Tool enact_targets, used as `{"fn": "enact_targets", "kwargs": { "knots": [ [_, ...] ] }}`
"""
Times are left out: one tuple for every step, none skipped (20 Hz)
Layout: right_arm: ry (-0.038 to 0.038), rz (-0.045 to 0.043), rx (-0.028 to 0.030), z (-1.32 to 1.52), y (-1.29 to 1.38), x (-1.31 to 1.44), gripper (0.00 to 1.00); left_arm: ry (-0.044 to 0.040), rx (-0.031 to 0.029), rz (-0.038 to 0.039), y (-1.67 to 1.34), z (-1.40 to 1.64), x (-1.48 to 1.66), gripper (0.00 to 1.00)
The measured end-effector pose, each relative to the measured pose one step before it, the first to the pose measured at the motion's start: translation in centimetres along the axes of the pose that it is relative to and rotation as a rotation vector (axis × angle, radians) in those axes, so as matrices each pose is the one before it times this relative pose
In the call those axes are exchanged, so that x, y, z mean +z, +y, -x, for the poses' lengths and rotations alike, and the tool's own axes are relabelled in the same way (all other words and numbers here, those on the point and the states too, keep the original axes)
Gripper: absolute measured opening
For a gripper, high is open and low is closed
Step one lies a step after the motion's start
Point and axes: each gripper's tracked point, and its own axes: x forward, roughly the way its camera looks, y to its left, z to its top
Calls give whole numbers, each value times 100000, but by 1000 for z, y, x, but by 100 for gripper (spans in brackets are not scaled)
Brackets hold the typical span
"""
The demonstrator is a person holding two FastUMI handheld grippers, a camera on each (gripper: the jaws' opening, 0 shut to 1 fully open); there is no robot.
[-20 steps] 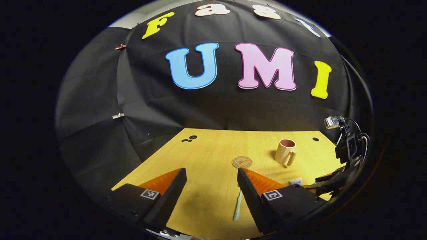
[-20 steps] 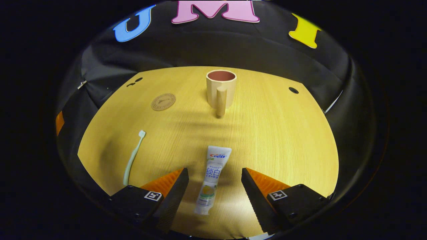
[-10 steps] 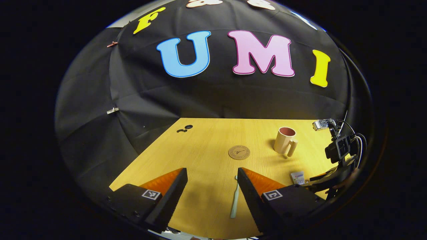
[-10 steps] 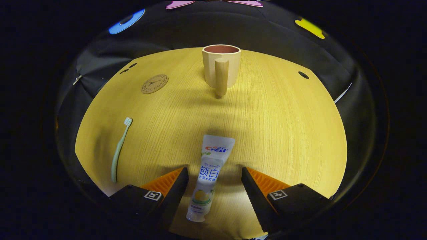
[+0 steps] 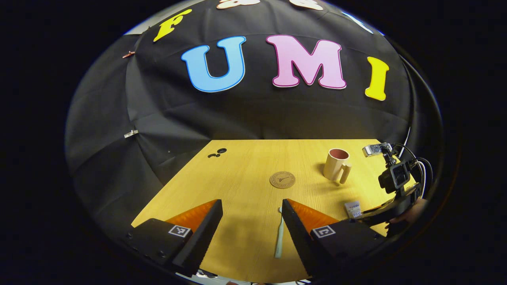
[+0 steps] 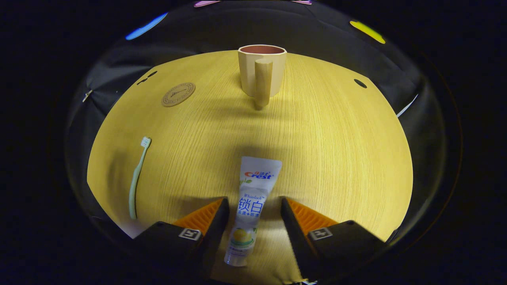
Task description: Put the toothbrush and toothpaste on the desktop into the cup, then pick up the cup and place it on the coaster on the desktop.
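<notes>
In the right gripper view, the toothpaste tube is lying flat on the wooden desktop at the lower centre of the frame, cap end toward the bottom edge. We are holding the right gripper around it — one finger on each side, jaws parted, and a narrow gap is showing between each finger and the tube, so nothing is being squeezed. At the left of the frame the pale green toothbrush is lying flat, bristles toward the top, well apart from the tube. At the top centre the beige cup is standing upright with its handle facing us, and the round coaster is sitting to its left, apart from it.

In the left gripper view, we are keeping the left gripper wide open above the desktop. The toothbrush is lying just beside the inner edge of the finger at lower right, not held. The coaster is at the centre and the cup to its right. At the right edge the right gripper is reaching in low over the toothpaste tube — a hand is partly showing behind it.
</notes>
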Motion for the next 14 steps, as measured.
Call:
{"fn": "enact_targets", "kwargs": {
  "knots": [
    [-110,-1373,-500,-22,193,165,70,206,-638,-520,-80,98,-47,95],
    [99,-728,-130,-79,126,27,60,263,-950,-511,-168,14,-141,96],
    [658,-71,-310,199,32,40,55,121,-1151,-522,-169,9,29,96],
    [454,653,1131,-60,210,-140,44,110,-993,-450,-69,-72,-55,96],
    [219,1569,607,138,40,26,39,339,-1166,-454,-179,-48,-83,96],
    [-62,744,250,-213,66,-24,36,435,-827,-351,-195,15,-141,96],
    [226,981,478,-12,-37,-74,36,669,-576,-202,-55,-97,-133,96],
    [-552,-35,413,55,-21,143,36,378,-207,24,68,-95,-305,96],
    [-51,-269,267,29,49,-41,35,621,69,350,140,-238,-189,96],
    [-414,279,597,-3,-99,-104,31,1211,-277,544,132,-467,-525,96],
    [-133,139,672,111,59,64,22,1297,-640,752,158,-592,-444,96],
    [163,-803,741,-131,-16,-18,28,2435,-1531,1144,-173,-578,-737,96],
    [-621,-1396,698,35,-19,88,28,3835,-2911,1780,-430,-777,-912,96],
    [-113,-1564,645,72,-31,-2,28,5639,-4368,2063,-762,-934,-1243,96]
  ]
}}
